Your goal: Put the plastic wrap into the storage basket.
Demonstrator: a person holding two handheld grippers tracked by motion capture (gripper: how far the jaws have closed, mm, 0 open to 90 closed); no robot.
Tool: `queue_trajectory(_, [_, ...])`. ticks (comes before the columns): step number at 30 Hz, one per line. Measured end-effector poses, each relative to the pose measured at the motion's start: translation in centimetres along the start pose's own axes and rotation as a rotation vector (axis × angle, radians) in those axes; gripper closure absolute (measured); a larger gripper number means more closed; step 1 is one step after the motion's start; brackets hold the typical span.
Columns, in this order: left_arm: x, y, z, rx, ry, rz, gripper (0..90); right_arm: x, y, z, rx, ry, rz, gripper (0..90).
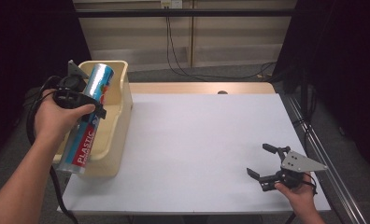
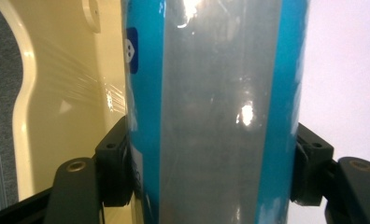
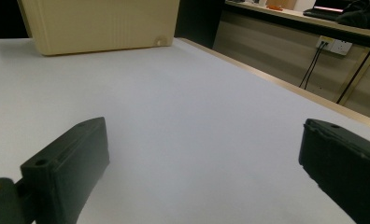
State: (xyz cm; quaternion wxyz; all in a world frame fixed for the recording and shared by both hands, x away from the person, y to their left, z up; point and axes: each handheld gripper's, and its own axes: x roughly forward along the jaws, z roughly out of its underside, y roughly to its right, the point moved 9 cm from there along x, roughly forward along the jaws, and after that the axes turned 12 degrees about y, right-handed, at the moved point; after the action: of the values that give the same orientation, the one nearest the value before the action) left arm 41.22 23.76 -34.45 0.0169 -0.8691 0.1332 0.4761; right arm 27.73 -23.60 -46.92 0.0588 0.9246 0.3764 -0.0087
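A long roll of plastic wrap point(image 1: 92, 116), blue and silver with a red band reading "PLASTIC", hangs tilted over the cream plastic bin point(image 1: 114, 140) at the table's left edge. My left gripper point(image 1: 82, 100) is shut on the roll's middle; in the left gripper view both pads press the roll point(image 2: 211, 116) from either side. My right gripper point(image 1: 262, 161) rests low over the white table point(image 1: 197, 140) near its front right corner, open, with nothing between its fingers point(image 3: 66, 163).
The cream bin point(image 3: 99, 23) stands at the far end of the white tabletop in the right gripper view. A wooden strip point(image 1: 202, 87) runs along the table's back edge. Cables point(image 1: 183, 60) hang down the wall behind. A metal rail point(image 1: 323, 154) runs along the right side.
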Motion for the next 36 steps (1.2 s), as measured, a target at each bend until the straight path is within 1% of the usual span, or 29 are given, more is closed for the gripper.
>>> queue_trajectory(7, [0.7, 0.1, 0.2, -0.002, -0.007, -0.003, 32.0, 0.0, 0.0, 0.0, 0.0, -0.001, -0.001, 1.3])
queue_trajectory(12, [0.9, 0.0, 0.2, -0.013, -0.01, 0.004, 32.0, 0.0, 0.0, 0.0, 0.0, -0.001, -0.001, 1.3])
queue_trajectory(16, [1.0, 0.0, 0.3, -0.021, -0.009, 0.0, 32.0, 0.0, 0.0, 0.0, 0.0, -0.002, -0.002, 1.3])
queue_trajectory(21, [1.3, 0.0, 0.4, -0.024, -0.022, 0.005, 31.9, 0.0, -0.1, 0.0, 0.002, -0.002, 0.0, 1.3])
queue_trajectory(22, [1.3, -0.1, 0.5, -0.018, -0.033, 0.007, 31.9, 0.0, -0.1, 0.0, 0.002, -0.001, 0.002, 1.3])
queue_trajectory(26, [1.7, -0.1, 0.8, -0.026, -0.041, 0.005, 31.9, 0.0, 0.0, 0.0, 0.001, -0.001, 0.002, 1.2])
queue_trajectory(30, [2.0, -0.2, 0.9, -0.032, -0.042, -0.007, 31.8, 0.0, 0.0, 0.0, 0.002, -0.001, 0.001, 1.2])
queue_trajectory(32, [2.0, -0.3, 0.9, -0.028, -0.044, -0.001, 31.8, 0.0, 0.0, 0.0, 0.001, -0.001, 0.002, 1.2])
queue_trajectory(34, [2.0, -0.4, 0.9, -0.038, -0.045, -0.001, 31.7, 0.0, 0.0, 0.1, -0.001, -0.002, 0.002, 1.2])
queue_trajectory(36, [2.2, -0.6, 1.0, -0.036, -0.051, -0.012, 31.7, 0.0, 0.0, 0.0, 0.004, 0.0, 0.003, 1.2])
